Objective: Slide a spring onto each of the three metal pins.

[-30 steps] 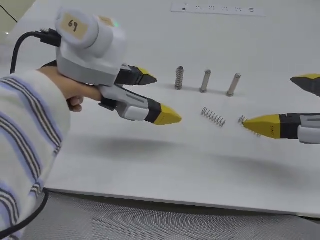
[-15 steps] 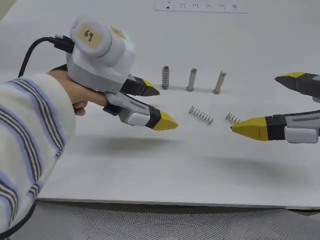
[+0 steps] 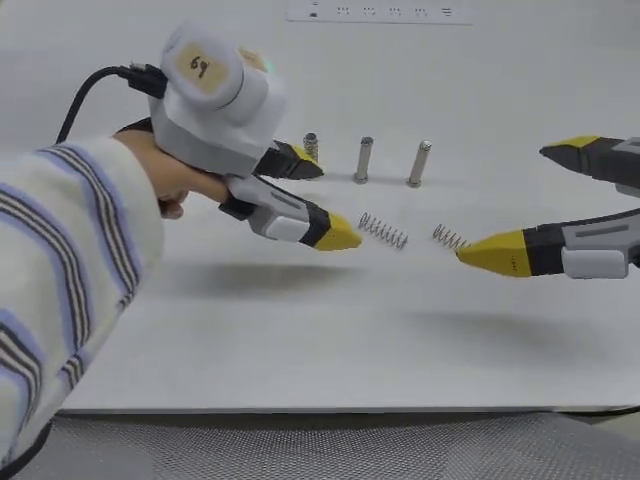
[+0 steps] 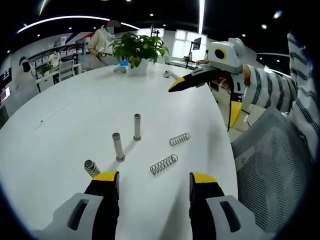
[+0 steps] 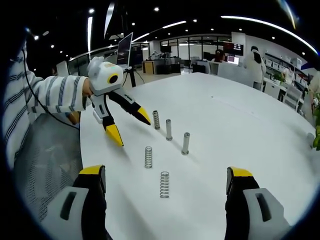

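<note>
Three metal pins stand in a row on the white table [image 3: 250, 340]. The left pin [image 3: 311, 147] wears a spring; the middle pin [image 3: 364, 160] and right pin [image 3: 419, 163] are bare. Two loose springs [image 3: 383, 231] [image 3: 449, 238] lie in front of them. My left gripper [image 3: 322, 198] is open, its lower jaw tip just left of the nearer loose spring [image 4: 164, 164]. My right gripper [image 3: 505, 203] is open too, its lower tip beside the other loose spring [image 5: 164, 184]. Both grippers hold nothing.
A white power strip [image 3: 365, 12] lies at the table's far edge. The table's front edge [image 3: 300, 410] borders grey mesh below. A potted plant [image 4: 137, 47] stands at the table's far end in the left gripper view. A black cable [image 3: 90, 85] trails from the left gripper.
The head camera has shifted. My left gripper has moved closer to the nearer loose spring. The right gripper stays by the other spring.
</note>
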Action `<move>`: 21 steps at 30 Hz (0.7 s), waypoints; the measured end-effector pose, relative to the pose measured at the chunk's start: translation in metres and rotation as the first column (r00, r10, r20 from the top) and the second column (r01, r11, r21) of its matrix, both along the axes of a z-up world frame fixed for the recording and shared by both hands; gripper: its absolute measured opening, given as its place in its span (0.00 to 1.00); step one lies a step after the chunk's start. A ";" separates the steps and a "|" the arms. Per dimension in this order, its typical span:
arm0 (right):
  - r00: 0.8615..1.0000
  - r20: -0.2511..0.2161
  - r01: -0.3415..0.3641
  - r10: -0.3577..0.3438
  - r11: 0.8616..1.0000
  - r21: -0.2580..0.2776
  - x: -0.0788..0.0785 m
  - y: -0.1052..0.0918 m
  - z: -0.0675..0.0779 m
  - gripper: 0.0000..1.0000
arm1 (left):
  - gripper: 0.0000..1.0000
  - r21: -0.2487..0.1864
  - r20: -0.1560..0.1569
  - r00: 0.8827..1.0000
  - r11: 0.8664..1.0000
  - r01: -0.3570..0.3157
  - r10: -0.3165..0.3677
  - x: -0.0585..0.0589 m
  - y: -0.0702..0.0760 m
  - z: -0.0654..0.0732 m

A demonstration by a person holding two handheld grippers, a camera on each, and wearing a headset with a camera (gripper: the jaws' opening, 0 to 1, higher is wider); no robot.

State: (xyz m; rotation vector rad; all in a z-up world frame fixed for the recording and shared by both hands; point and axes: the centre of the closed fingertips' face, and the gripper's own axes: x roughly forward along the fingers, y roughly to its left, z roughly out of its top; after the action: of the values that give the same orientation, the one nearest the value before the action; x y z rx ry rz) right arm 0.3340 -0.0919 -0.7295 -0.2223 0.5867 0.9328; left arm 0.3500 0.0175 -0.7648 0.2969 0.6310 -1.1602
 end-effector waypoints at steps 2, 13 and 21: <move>1.000 -0.005 -0.002 0.002 1.000 -0.008 -0.001 -0.001 -0.001 0.99 | 0.49 0.001 0.005 1.000 1.000 0.010 -0.010 0.002 -0.004 0.001; 1.000 -0.021 0.020 -0.020 1.000 -0.006 -0.001 -0.004 -0.004 0.99 | 0.41 0.052 0.005 0.996 0.995 0.088 -0.089 0.004 -0.020 -0.013; 0.999 -0.020 0.028 -0.028 1.000 0.012 0.001 -0.007 -0.003 0.99 | 0.29 0.073 0.048 0.982 0.981 0.179 -0.183 -0.003 -0.031 -0.019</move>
State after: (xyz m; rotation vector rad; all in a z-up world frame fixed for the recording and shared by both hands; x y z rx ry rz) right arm 0.3346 -0.0985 -0.7322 -0.1938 0.6012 0.9120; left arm 0.3472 -0.0137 -0.7842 0.4503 0.6056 -1.3018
